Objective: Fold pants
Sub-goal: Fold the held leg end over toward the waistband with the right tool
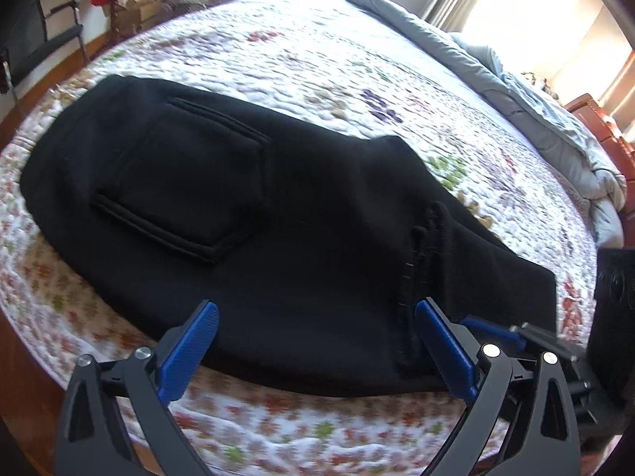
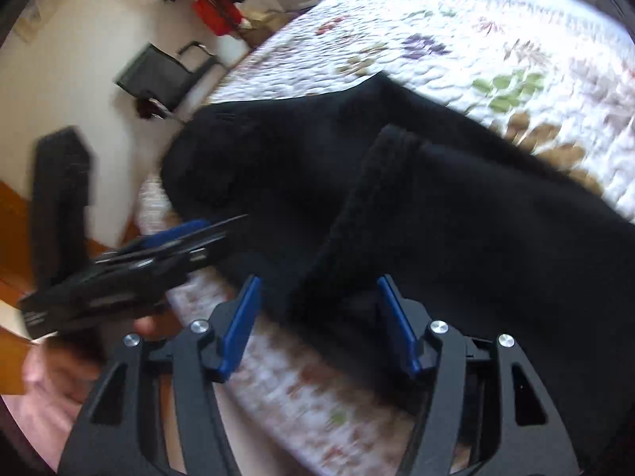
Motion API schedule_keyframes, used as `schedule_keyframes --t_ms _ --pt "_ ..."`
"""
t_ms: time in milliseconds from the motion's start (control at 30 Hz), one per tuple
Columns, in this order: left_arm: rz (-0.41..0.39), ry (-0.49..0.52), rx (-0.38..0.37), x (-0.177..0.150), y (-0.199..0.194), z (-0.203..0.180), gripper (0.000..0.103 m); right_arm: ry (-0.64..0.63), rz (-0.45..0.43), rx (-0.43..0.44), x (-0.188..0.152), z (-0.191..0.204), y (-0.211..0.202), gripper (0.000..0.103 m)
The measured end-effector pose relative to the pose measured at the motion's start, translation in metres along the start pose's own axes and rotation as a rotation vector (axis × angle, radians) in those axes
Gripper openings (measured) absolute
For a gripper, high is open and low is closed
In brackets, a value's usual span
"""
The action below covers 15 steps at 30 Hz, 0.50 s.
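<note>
- The left gripper [image 1: 317, 341] is open wide and holds nothing; its blue fingers [image 1: 190, 353] stand over the near edge of the bed [image 1: 278, 424], above the near hem of the pants [image 1: 238, 206].
- The right gripper [image 2: 317, 317] is also open; black cloth lies between its fingers [image 2: 240, 325], but the pads do not press on it. It stands just beside the left gripper, toward the foot end of the fold.
- The pants lie flat along the near edge of the bed, long axis running across both views, with the pocket [image 1: 174, 182] up toward the left corner of the bed.
- A cuff [image 2: 393, 146] is folded back over the middle of the pants, so one fold seems done.
- I judge the right gripper is nearer to the folded end, and the next fold goes along the long axis toward the pocket.
- Further away the quilt is bare, with a grey blanket [image 1: 516, 91] at the far edge.
</note>
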<state>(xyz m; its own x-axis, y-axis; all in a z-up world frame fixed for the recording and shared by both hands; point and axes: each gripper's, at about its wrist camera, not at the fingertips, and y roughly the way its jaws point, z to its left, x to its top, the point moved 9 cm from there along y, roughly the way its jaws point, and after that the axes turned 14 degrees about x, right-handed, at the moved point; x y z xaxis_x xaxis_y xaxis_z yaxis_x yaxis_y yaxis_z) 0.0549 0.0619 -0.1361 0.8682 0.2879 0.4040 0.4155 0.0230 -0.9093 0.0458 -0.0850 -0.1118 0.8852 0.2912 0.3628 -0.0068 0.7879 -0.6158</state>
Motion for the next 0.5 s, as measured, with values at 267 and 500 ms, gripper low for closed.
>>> schedule_keyframes --t_ms 267,500 --pt "0.086 0.072 -0.021 -0.019 0.018 -0.045 0.099 0.113 -0.193 -0.073 -0.029 -0.036 -0.103 0.062" --pt "0.128 0.124 -0.072 -0.028 0.02 -0.085 0.099 0.197 -0.322 -0.179 -0.057 -0.077 -0.173 0.064"
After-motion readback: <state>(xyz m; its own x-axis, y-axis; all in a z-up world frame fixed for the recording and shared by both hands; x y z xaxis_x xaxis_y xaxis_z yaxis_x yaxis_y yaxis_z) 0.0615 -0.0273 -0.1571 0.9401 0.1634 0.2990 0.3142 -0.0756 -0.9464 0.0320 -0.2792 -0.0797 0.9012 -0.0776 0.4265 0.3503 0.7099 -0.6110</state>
